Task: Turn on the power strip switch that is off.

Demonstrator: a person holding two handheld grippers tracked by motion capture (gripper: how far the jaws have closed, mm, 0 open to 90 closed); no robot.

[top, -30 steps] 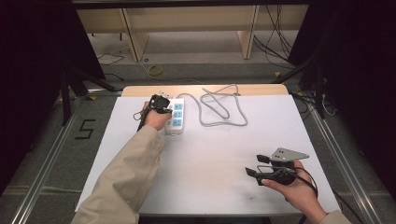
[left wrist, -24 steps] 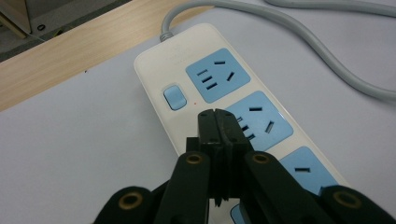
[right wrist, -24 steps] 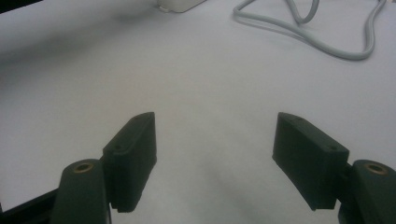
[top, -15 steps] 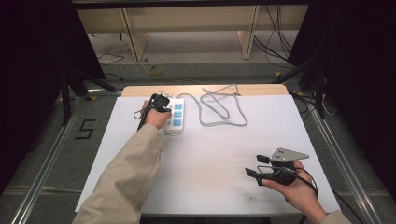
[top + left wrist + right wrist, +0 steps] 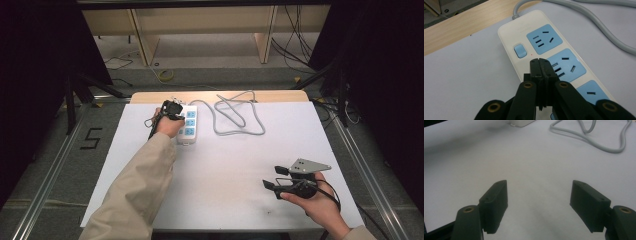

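Note:
A white power strip (image 5: 187, 124) with blue sockets lies at the table's far left of centre; its grey cable (image 5: 239, 115) loops to the right. In the left gripper view the power strip (image 5: 524, 30) shows a blue rocker switch (image 5: 520, 50) and blue sockets. My left gripper (image 5: 540, 63) is shut with nothing between its jaws, its tips just above the strip a little short of the switch. From above, the left gripper (image 5: 171, 109) sits over the strip's left side. My right gripper (image 5: 272, 177) stands open above bare table near the front right, and its jaws (image 5: 539, 202) hold nothing.
The white table top (image 5: 240, 165) has a wooden edge (image 5: 280, 95) at the back. Wooden shelving legs and loose cables lie on the floor beyond. A metal rail (image 5: 370, 180) runs along the right side of the table.

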